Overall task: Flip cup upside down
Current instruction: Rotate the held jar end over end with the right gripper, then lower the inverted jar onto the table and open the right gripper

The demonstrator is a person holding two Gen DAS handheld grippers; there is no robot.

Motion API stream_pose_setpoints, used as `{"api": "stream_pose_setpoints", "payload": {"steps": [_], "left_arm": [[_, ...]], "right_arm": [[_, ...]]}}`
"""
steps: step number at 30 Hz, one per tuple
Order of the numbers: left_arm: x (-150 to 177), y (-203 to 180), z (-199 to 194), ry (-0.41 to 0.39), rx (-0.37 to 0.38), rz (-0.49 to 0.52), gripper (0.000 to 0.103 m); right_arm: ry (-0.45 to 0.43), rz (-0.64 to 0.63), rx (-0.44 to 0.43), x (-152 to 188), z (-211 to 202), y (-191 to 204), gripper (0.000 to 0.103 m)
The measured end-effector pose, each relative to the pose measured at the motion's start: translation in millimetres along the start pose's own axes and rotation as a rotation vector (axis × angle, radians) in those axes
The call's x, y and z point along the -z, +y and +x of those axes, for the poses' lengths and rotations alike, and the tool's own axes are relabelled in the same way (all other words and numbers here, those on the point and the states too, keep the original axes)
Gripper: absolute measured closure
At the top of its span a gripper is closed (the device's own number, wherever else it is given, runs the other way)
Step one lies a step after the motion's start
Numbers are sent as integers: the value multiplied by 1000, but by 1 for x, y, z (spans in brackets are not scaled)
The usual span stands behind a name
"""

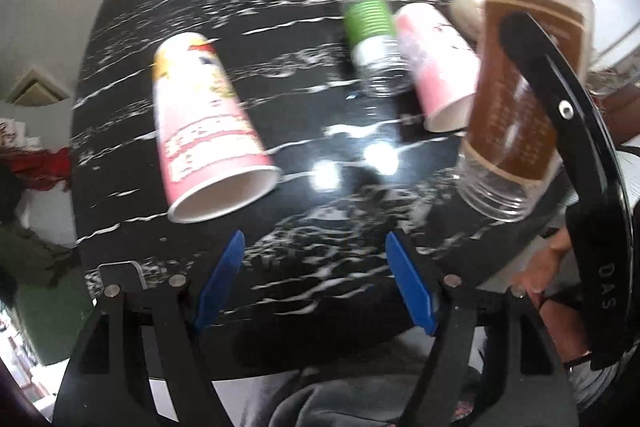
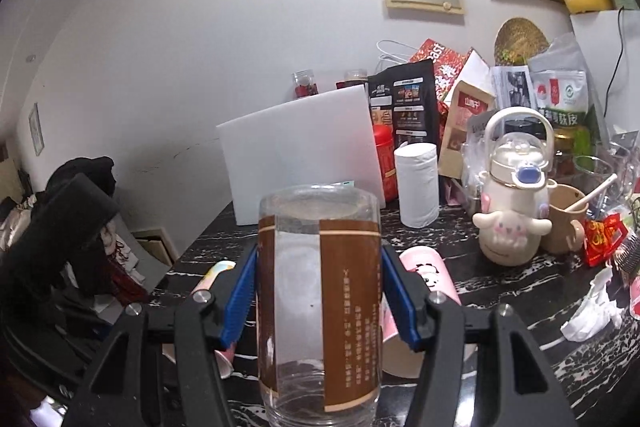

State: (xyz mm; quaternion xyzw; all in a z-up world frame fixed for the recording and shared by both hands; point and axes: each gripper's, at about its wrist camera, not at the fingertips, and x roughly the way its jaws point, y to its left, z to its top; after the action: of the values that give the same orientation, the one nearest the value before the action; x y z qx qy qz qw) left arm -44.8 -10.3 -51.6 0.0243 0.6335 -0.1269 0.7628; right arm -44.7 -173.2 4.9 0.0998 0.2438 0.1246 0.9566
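- Gripping the clear glass cup with brown printed label (image 2: 318,303), the right gripper (image 2: 318,291) has its blue ribbed pads (image 2: 240,297) pressed on both sides of the cup wall, mid-height.
- Cup sits centre-bottom of the right wrist view; in the left wrist view it is at right (image 1: 516,99), held up off the black white-veined marble tabletop (image 1: 280,259), tilted, threaded mouth pointing down toward the table.
- Left gripper (image 1: 316,283) is open and empty, low in frame, pads wide apart over bare table.
- Step in hand, as I judge it: finish the turn and set the cup down on its mouth. Do it well: level the rim before contact, lower straight, release only once the whole rim sits flat; aim for the free patch in front of the other cups.
- Risk: smooth glass on ribbed pads could slip if the squeeze eases mid-turn; the glossy stone gives little friction on landing.
- Materials: glass is rigid, transparent, cylindrical, glossy paper-like label.
- Nearby: pink and yellow printed paper cup (image 1: 204,127), mouth down and leaning; clear glass with green and white label (image 1: 372,43); pale pink paper cup (image 1: 436,67). All blurred.
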Motion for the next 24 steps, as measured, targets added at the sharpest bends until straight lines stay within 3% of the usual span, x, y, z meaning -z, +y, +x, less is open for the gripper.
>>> {"api": "stream_pose_setpoints", "payload": {"steps": [11, 24], "left_arm": [[-27, -23, -41, -55, 152, 74, 31], [-38, -31, -49, -83, 288, 88, 31]], "right_arm": [[34, 37, -62, -53, 3, -9, 43], [87, 85, -149, -66, 16, -15, 43]]}}
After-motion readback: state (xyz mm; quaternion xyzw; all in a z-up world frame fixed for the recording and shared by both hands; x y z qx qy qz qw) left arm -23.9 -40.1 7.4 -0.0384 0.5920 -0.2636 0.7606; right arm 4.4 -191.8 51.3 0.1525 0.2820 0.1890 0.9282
